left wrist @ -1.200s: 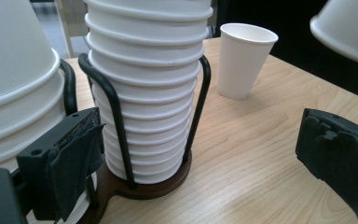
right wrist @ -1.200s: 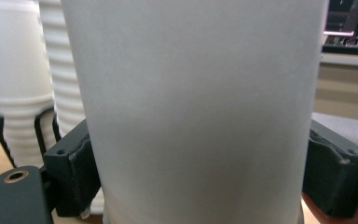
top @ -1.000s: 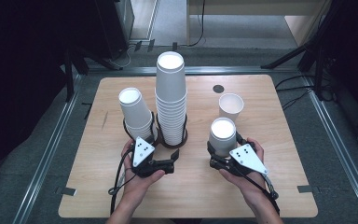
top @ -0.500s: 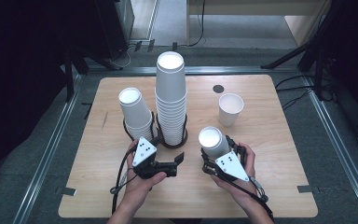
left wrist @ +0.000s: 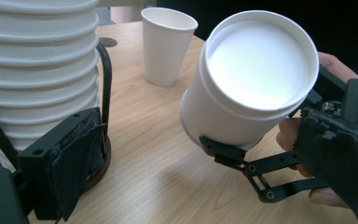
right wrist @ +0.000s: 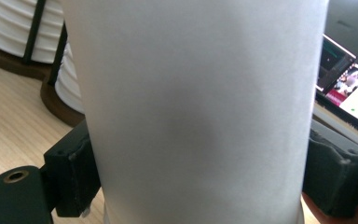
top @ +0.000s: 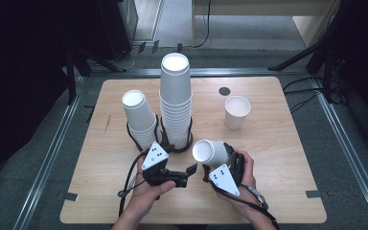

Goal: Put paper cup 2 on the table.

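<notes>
Moved: right gripper (top: 206,168) tipped cup (top: 212,152) leftward, jaws clamping it | left gripper (top: 190,173) jaws released (left gripper view shows cup's bottom)

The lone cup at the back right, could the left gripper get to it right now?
Probably not directly. The left gripper has open jaws, but the right gripper and the tilted cup it holds lie between it and the lone cup.

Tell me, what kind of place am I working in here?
Likely a lab recording station: a wooden table in a metal-railed floor frame, dark stands and cables around it, stacked paper cups as props.
</notes>
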Demonstrator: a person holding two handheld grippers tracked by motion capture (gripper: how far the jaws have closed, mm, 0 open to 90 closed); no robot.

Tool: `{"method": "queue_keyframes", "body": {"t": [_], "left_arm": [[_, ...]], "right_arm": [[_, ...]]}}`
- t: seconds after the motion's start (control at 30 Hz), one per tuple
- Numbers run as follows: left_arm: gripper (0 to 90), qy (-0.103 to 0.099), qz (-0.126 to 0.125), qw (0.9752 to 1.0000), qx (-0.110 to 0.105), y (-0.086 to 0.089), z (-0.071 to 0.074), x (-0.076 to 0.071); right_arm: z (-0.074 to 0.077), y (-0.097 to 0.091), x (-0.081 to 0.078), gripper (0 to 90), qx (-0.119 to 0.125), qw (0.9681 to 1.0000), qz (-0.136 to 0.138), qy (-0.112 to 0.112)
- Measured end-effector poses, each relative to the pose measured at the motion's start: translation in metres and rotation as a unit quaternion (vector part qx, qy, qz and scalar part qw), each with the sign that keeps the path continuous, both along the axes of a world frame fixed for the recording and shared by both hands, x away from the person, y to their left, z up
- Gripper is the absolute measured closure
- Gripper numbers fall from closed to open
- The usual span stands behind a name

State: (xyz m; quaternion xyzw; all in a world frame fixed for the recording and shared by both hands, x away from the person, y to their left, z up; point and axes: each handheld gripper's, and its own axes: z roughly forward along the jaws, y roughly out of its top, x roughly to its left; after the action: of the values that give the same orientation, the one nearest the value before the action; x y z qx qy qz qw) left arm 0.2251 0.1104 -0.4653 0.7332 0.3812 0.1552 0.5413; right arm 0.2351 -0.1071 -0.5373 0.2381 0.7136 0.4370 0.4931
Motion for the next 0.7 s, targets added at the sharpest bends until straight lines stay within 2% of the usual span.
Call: {"method": "queue_keyframes", "body": {"t": [0.3, 0.7], "left_arm": [[4.5, 0.015, -0.015, 0.9997, 0.009, -0.007, -0.001, -0.001], [6.7, 0.022, -0.029, 0.9991, 0.020, -0.014, -0.001, -0.002]], "right_arm": [[-0.005, 0.007, -0.004, 12.6, -0.023, 0.9995, 0.019, -0.014], [-0.008, 0.016, -0.010, 12.6, -0.047, 0.9973, 0.044, -0.033]]}}
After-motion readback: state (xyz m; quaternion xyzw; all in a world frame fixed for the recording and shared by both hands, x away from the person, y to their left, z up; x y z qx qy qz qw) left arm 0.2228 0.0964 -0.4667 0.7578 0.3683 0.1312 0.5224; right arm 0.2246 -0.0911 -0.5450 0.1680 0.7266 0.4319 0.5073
